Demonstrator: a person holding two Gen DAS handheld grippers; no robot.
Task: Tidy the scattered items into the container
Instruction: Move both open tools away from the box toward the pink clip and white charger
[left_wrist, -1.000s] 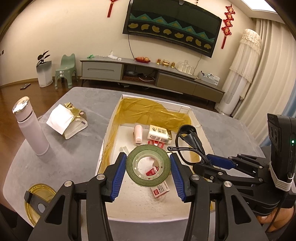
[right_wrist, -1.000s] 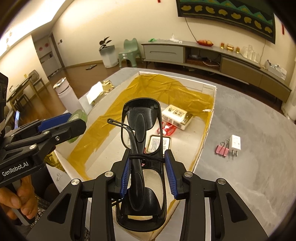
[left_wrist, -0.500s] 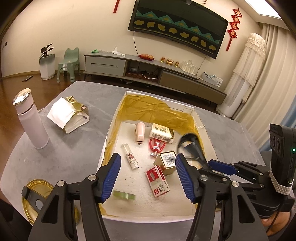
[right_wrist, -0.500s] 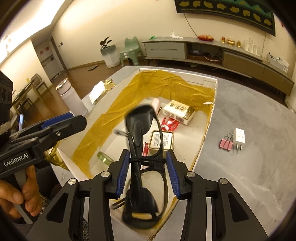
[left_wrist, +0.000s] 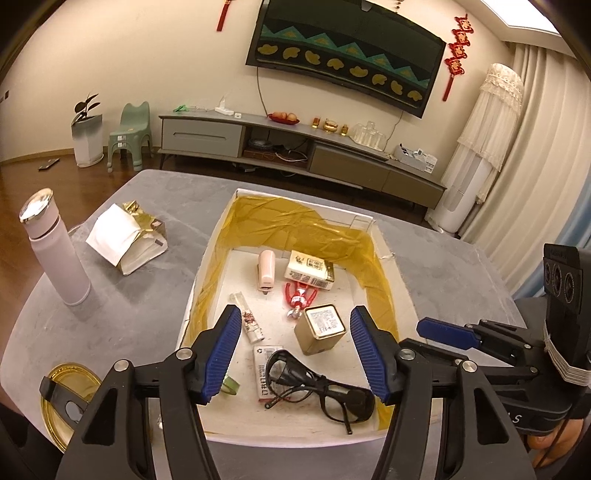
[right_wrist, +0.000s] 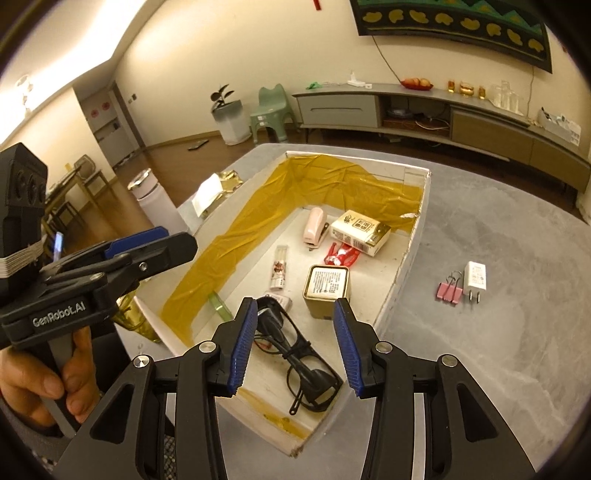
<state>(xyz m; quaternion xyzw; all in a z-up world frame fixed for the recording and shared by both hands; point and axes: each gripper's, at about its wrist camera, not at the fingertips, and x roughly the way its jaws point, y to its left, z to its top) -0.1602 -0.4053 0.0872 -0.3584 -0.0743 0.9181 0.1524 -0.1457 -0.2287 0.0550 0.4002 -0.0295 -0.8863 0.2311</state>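
A: From the left wrist we see our left gripper (left_wrist: 295, 347) with its jaws spread wide and nothing between them, hovering over the near end of the box (left_wrist: 201, 266). What lies inside?

B: The black glasses (left_wrist: 321, 391) rest on the box floor at the near end, partly over a small white packet (left_wrist: 264, 369). Beyond them we see a gold tin (left_wrist: 320, 328), a slim tube (left_wrist: 247, 321), a red figure (left_wrist: 299, 295), a pink stapler (left_wrist: 266, 269) and a cream carton (left_wrist: 309, 274). A green roll of tape (left_wrist: 229, 384) peeks out just behind our left finger.

A: And outside the box?

B: A pink bottle (left_wrist: 55, 254) stands on the table (left_wrist: 122, 295), well to the left.

A: From the right wrist?

B: Our right gripper (right_wrist: 293, 347) is also spread apart and empty, above the glasses (right_wrist: 295, 354). On the table to the right of the box (right_wrist: 402, 266) lie pink binder clips (right_wrist: 450, 291) touching a white charger (right_wrist: 474, 277). Our left gripper (right_wrist: 147, 243) hangs at the left.
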